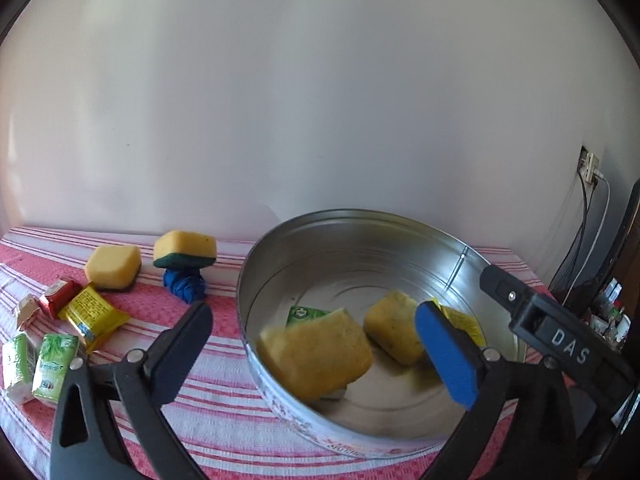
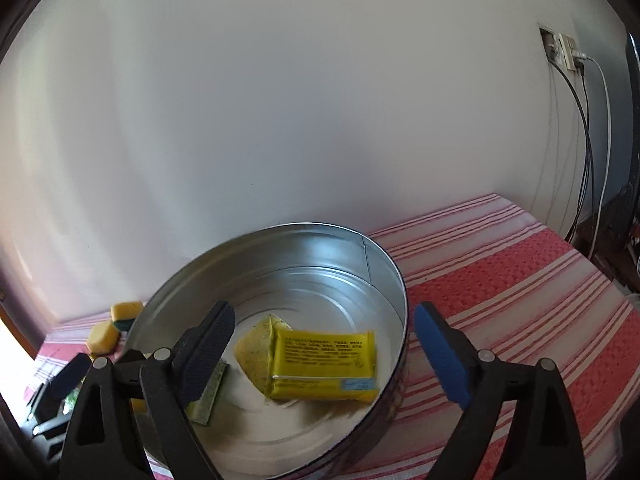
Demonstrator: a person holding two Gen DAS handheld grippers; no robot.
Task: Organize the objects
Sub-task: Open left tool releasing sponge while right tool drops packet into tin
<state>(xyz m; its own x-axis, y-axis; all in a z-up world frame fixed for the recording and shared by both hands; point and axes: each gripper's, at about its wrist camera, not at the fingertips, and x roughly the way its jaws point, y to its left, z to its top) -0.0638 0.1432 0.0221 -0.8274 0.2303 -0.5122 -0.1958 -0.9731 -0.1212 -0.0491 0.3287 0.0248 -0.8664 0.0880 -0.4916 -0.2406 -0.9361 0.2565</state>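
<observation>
A round metal tin (image 1: 360, 216) (image 2: 280, 232) stands on the red striped cloth. In the left wrist view my left gripper (image 1: 316, 344) is open above the tin's near rim, and a blurred yellow sponge (image 1: 320, 356) lies between its fingers, free of them. A second sponge (image 1: 394, 326), a green packet (image 1: 306, 314) and a yellow packet (image 1: 464, 322) lie in the tin. My right gripper (image 2: 324, 344) is open over the tin, above the yellow packet (image 2: 324, 364) and a sponge (image 2: 256, 346). My right gripper's black body (image 1: 560, 336) shows at the right of the left wrist view.
Left of the tin on the cloth (image 1: 224, 400) lie two yellow sponges (image 1: 114, 266) (image 1: 185, 249), a blue crumpled thing (image 1: 185, 285), a yellow packet (image 1: 92, 316), a red packet (image 1: 60, 296) and green packets (image 1: 54, 364). A wall socket with cables (image 2: 564, 56) is at the right.
</observation>
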